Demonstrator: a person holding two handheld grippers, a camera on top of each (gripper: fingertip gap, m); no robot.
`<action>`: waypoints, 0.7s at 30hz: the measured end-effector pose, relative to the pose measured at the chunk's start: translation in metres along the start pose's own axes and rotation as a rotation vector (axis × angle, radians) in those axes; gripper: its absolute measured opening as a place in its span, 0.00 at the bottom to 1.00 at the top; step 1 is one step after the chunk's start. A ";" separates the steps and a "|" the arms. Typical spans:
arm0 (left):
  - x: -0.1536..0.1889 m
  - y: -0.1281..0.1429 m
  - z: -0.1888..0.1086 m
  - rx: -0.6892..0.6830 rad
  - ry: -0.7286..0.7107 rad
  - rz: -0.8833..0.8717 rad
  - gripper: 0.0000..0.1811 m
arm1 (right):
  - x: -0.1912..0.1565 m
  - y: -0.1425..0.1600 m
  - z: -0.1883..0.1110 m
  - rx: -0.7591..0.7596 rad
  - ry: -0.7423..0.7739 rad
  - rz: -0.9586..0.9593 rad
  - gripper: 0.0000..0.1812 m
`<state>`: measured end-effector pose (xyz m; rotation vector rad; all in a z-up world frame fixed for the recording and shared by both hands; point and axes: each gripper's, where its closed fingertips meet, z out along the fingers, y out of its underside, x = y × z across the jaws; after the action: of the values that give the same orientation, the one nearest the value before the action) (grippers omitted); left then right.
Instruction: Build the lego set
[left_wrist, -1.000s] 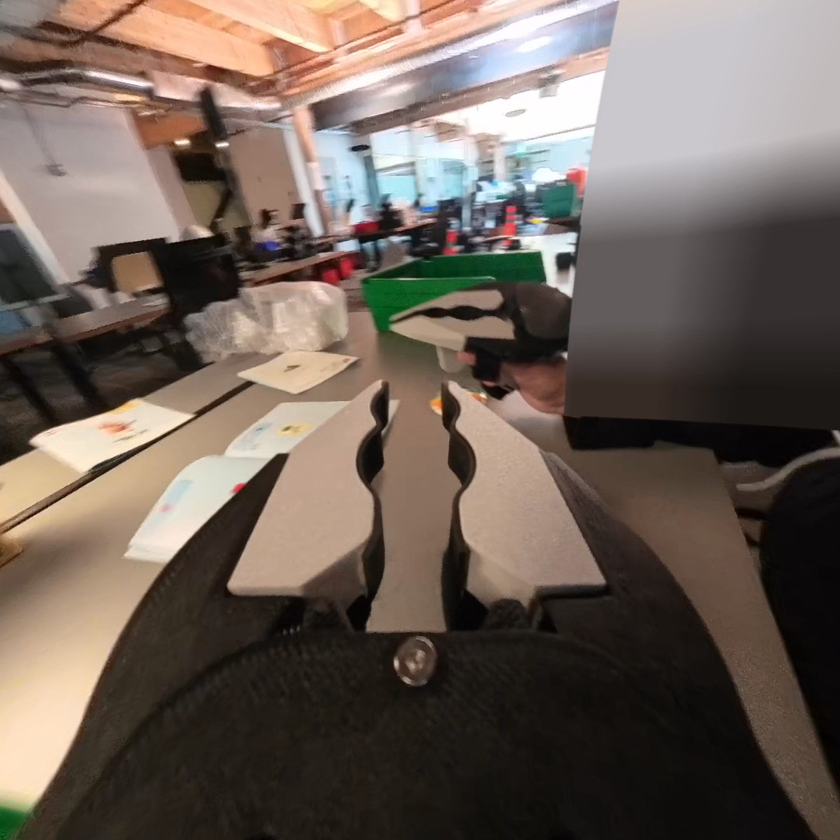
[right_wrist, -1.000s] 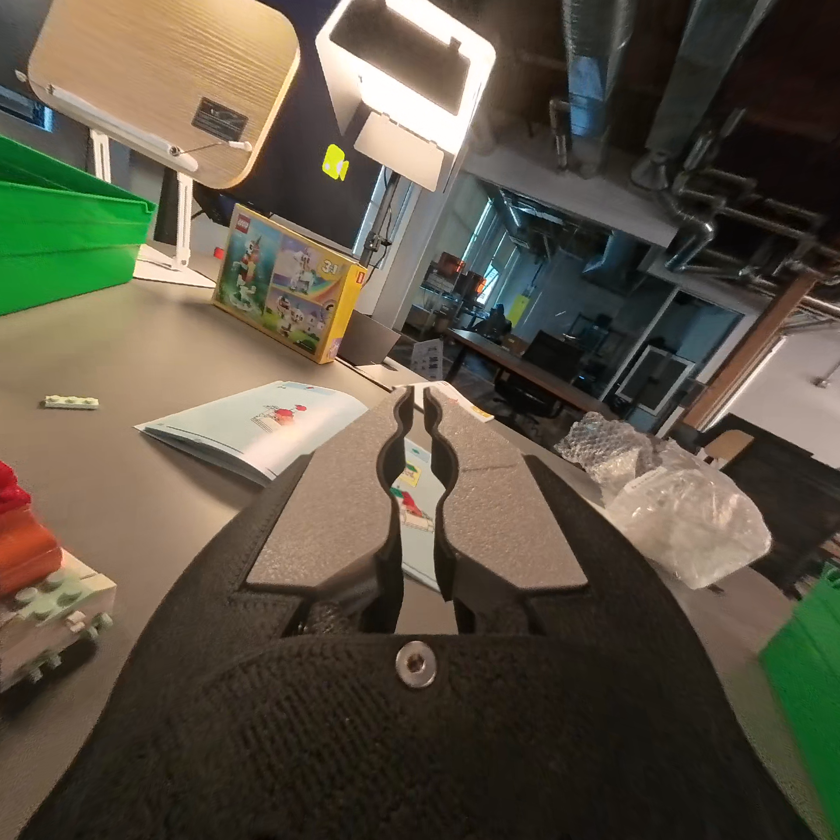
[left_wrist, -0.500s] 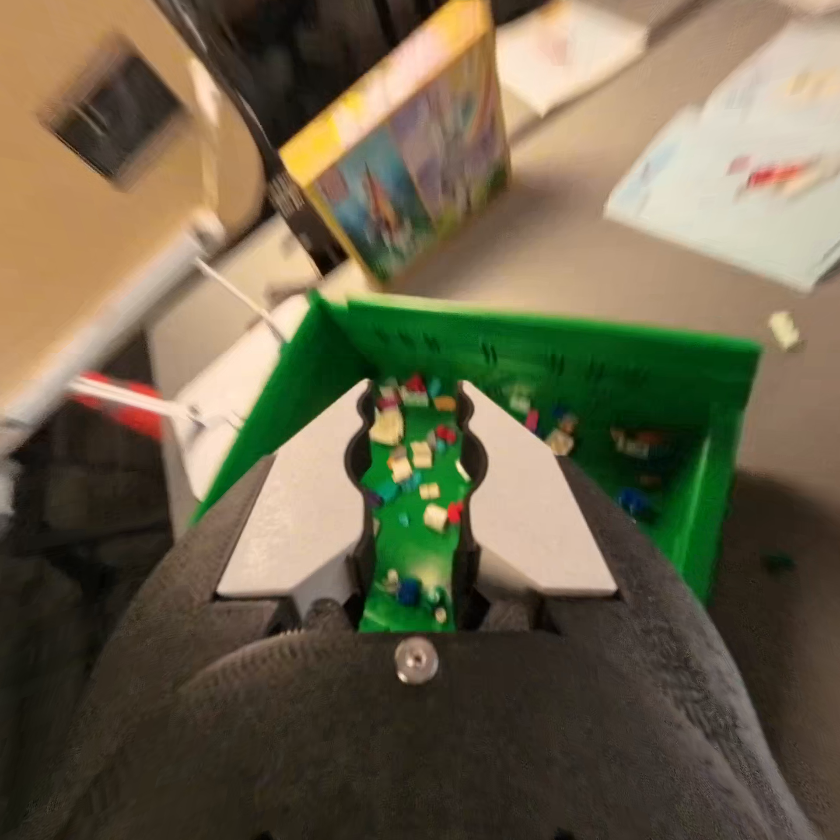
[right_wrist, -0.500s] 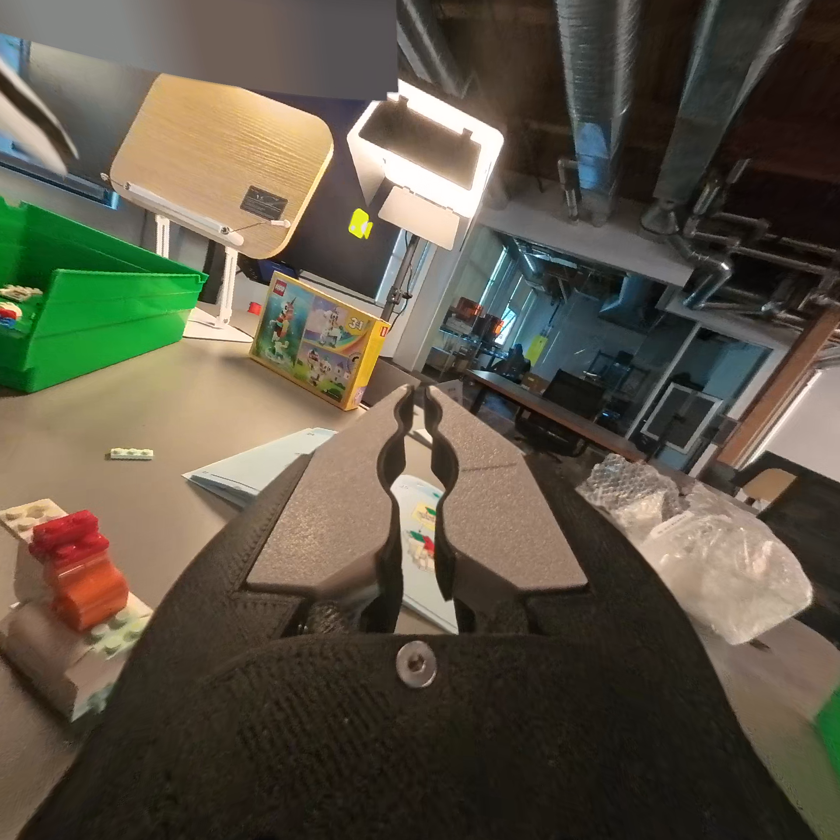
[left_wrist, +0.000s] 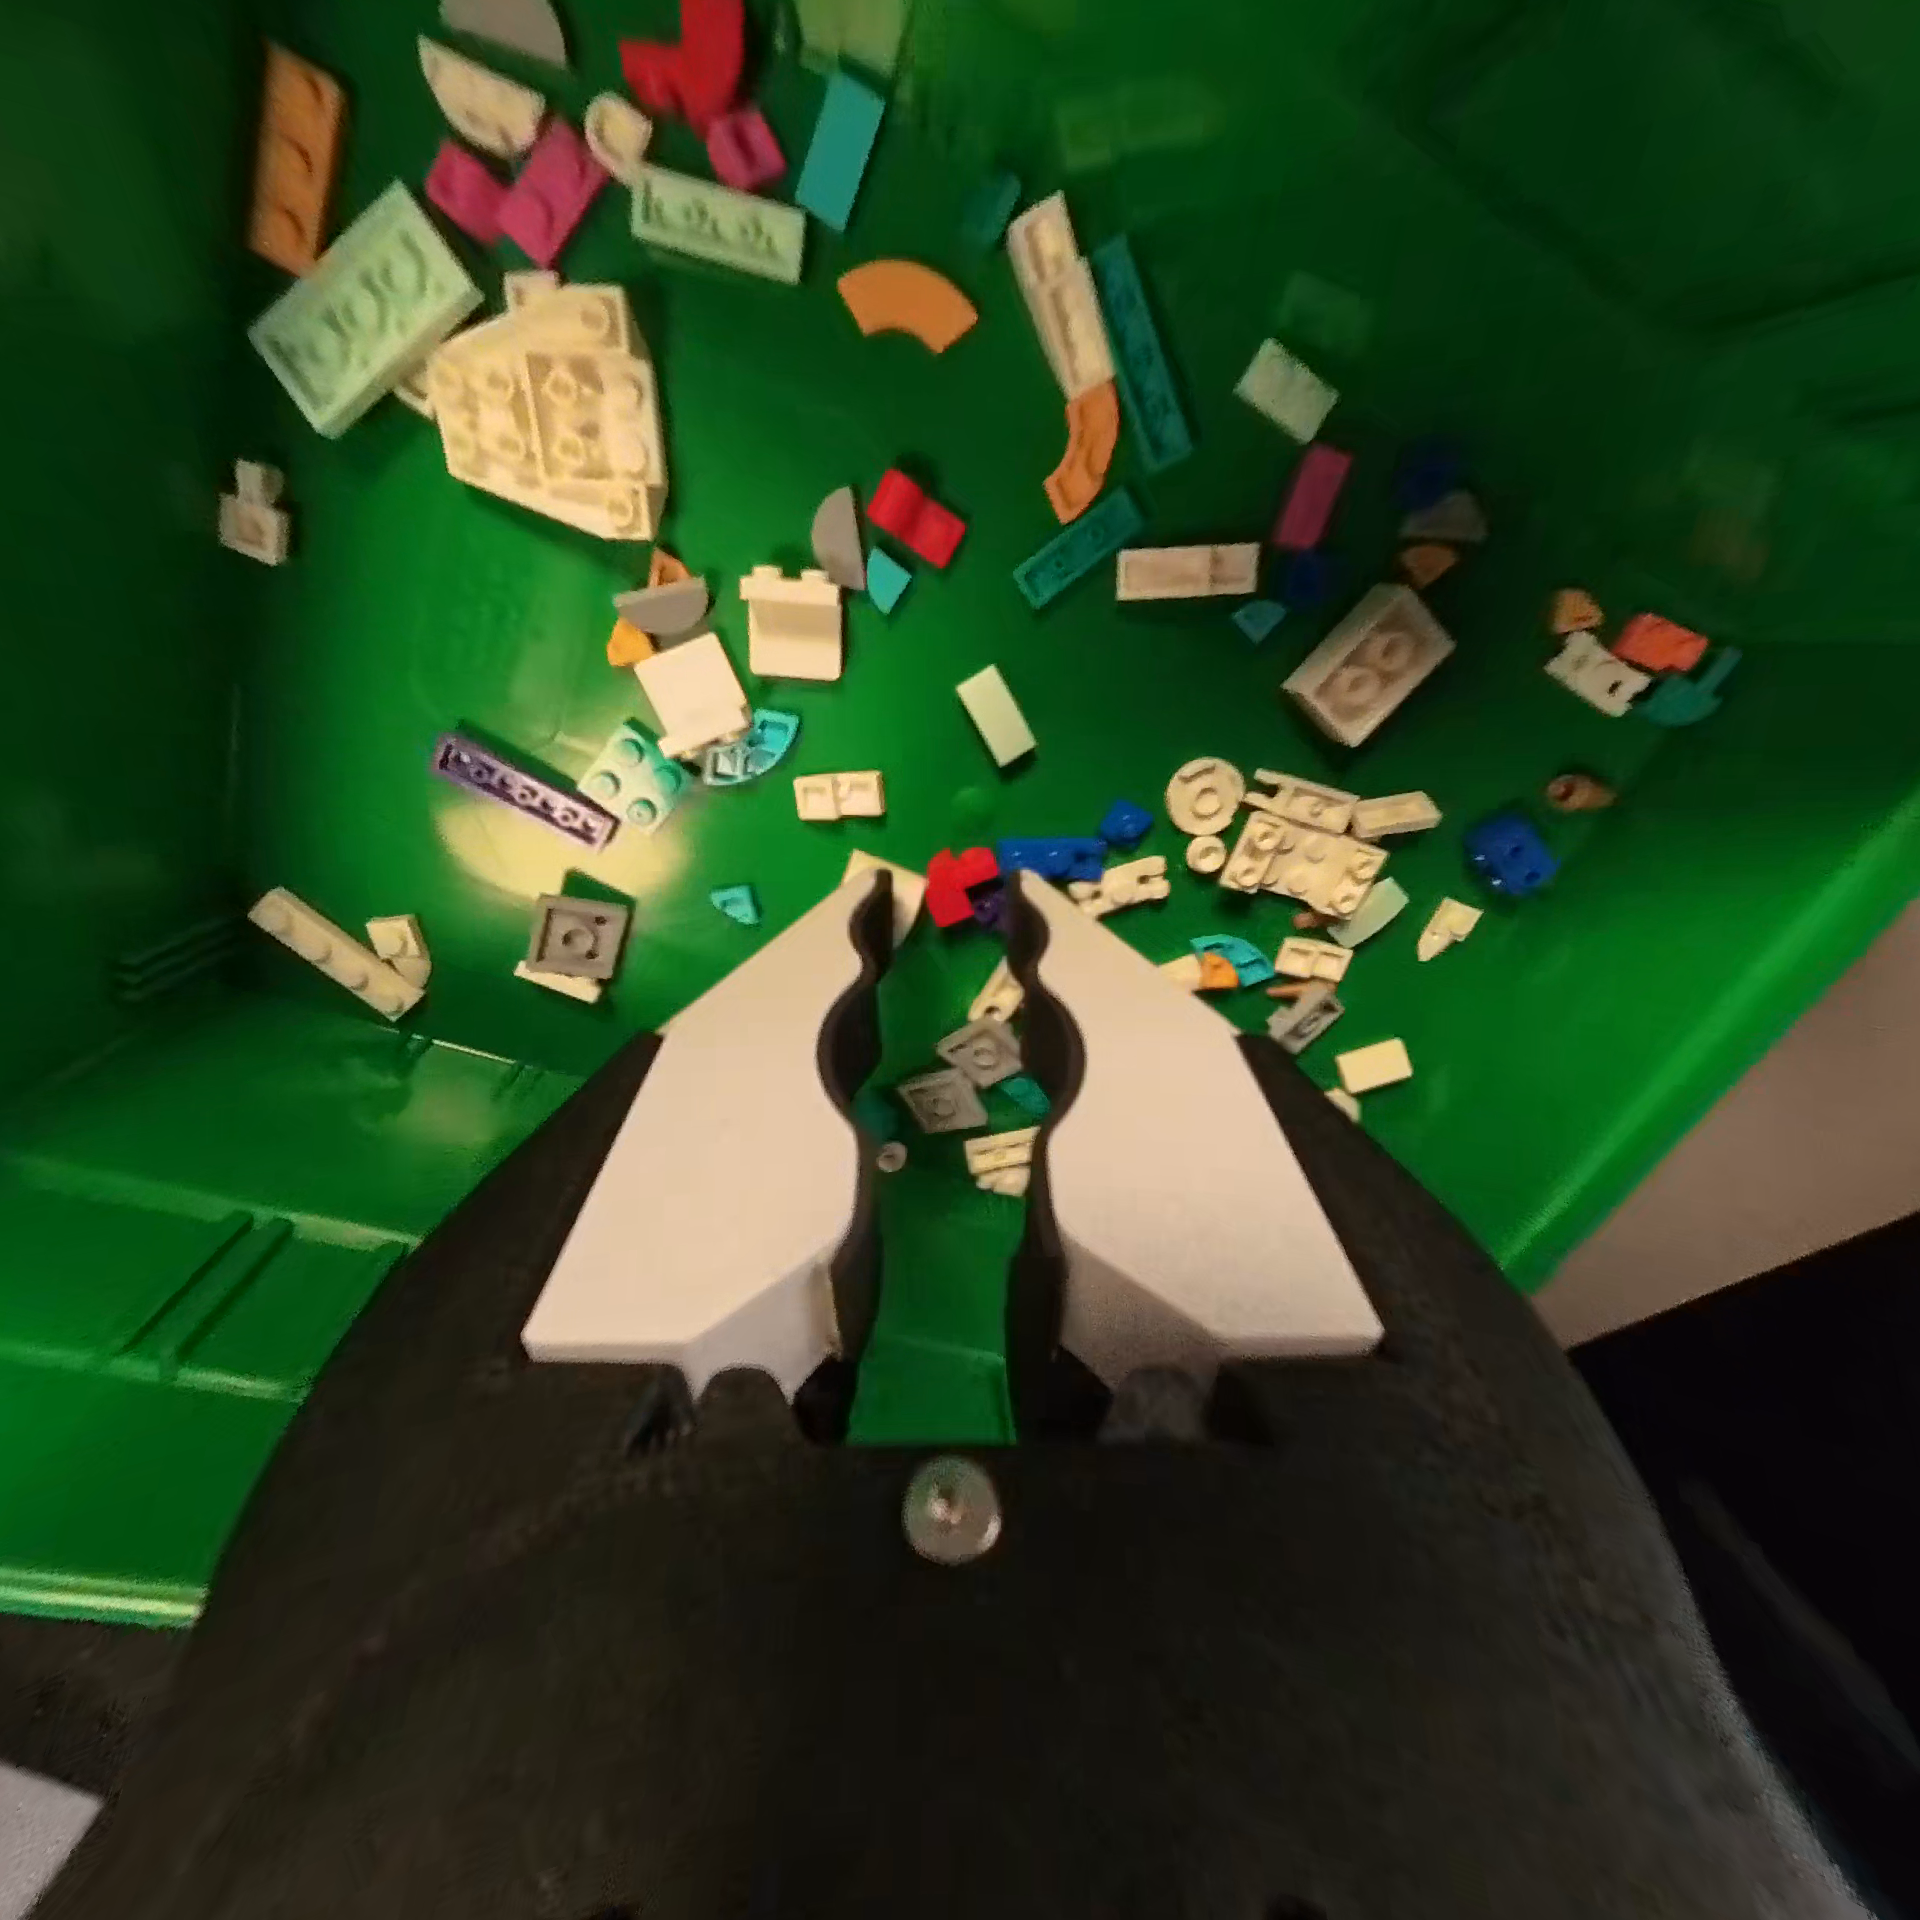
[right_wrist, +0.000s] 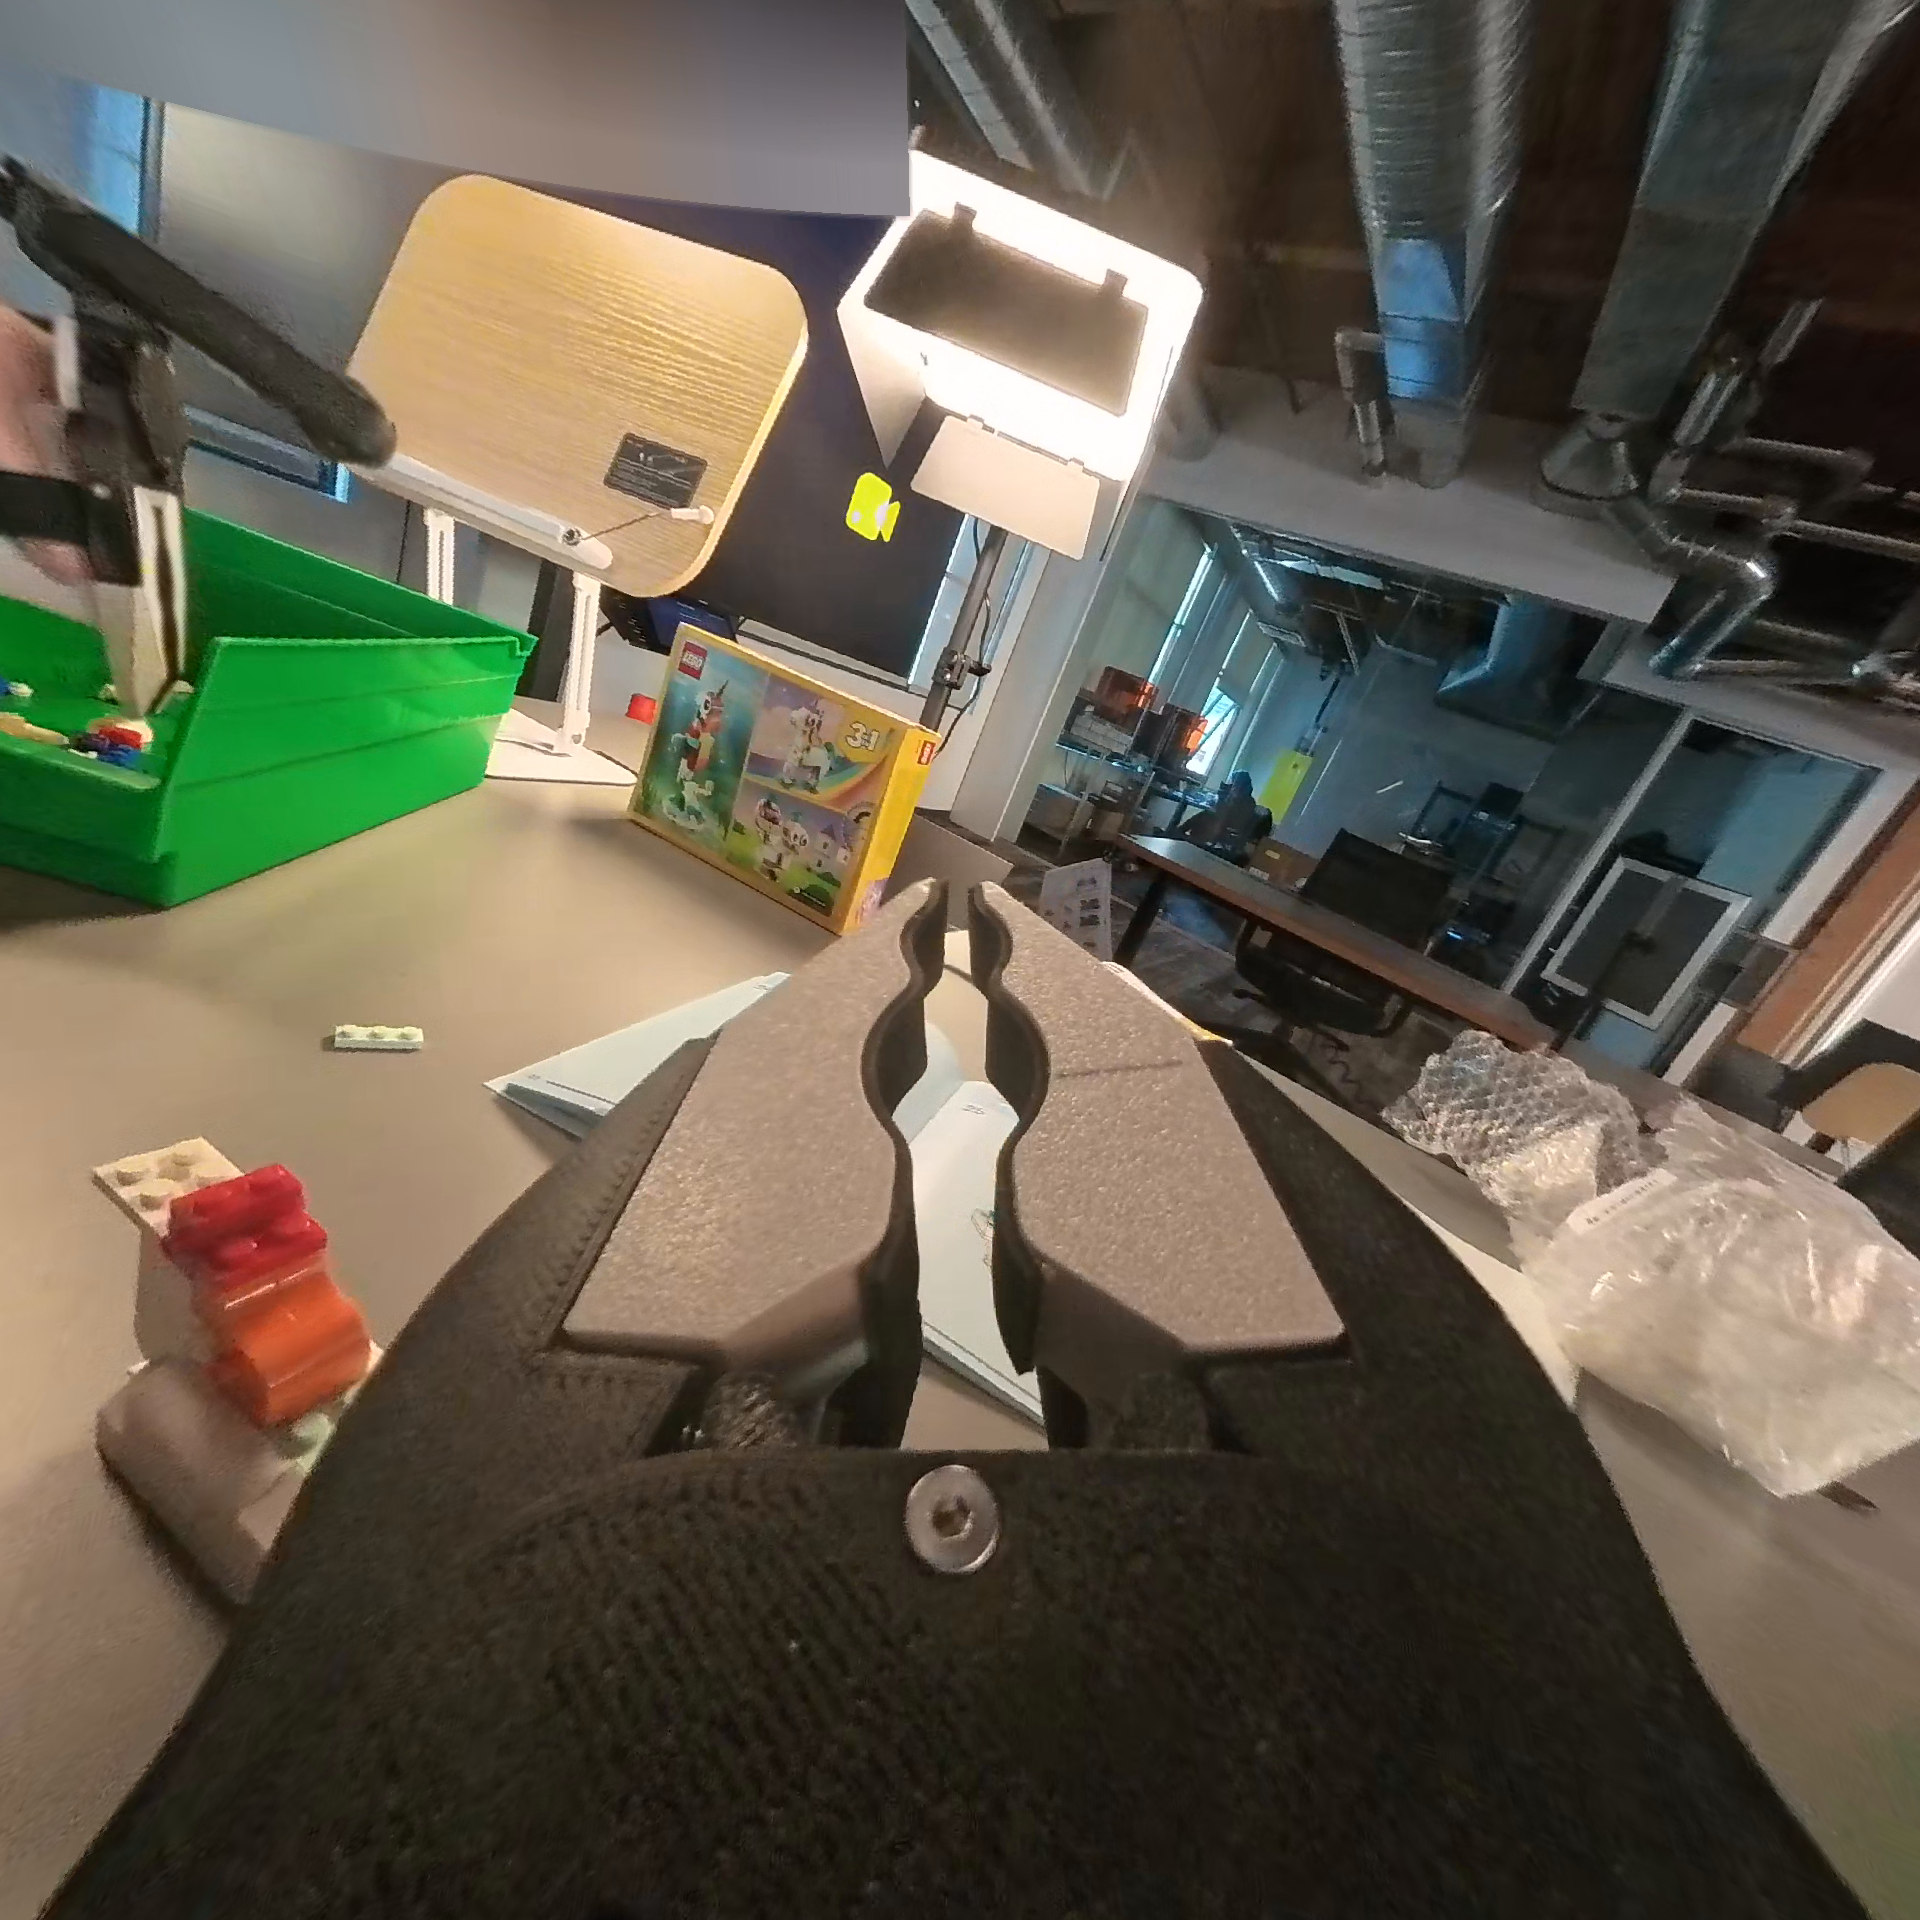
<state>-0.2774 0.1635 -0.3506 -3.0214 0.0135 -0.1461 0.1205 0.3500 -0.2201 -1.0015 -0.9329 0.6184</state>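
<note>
My left gripper (left_wrist: 951, 894) is open and points down into the green bin (left_wrist: 1558, 1091), its tips just above a small red piece (left_wrist: 961, 883) with nothing held. Several loose lego pieces in white, teal, orange, pink and blue lie across the bin floor. In the right wrist view the left gripper (right_wrist: 145, 623) reaches into the same green bin (right_wrist: 312, 748). My right gripper (right_wrist: 958, 899) hovers over the table, jaws nearly together and empty. A partial build (right_wrist: 239, 1309) of red and orange bricks on a white base stands to its left.
A pale green plate (right_wrist: 379, 1036) lies loose on the grey table. Instruction booklets (right_wrist: 644, 1060) lie under the right gripper. The yellow set box (right_wrist: 779, 800), a wooden stand (right_wrist: 582, 364) and a light panel (right_wrist: 1018, 312) stand behind. Plastic bags (right_wrist: 1714, 1299) lie to the right. My hands' fingertips stand some 45 centimeters from each other.
My left gripper has swung from facing down the table to over the green bin and dropped into it, close to the pieces. My right gripper has shifted only slightly and stays nearly closed.
</note>
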 end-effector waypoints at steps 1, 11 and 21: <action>-0.002 0.002 0.002 -0.010 -0.002 -0.004 0.11 | 0.000 0.000 0.000 0.000 -0.003 0.001 0.01; 0.003 0.011 0.011 -0.081 0.007 0.074 0.04 | -0.005 0.000 0.001 -0.006 -0.025 0.003 0.01; 0.116 -0.057 -0.096 0.596 -0.033 0.347 0.04 | -0.003 -0.002 0.000 -0.001 -0.019 -0.014 0.01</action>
<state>-0.1714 0.2074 -0.2384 -2.3812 0.4101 -0.0530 0.1191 0.3463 -0.2190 -0.9906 -0.9563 0.6165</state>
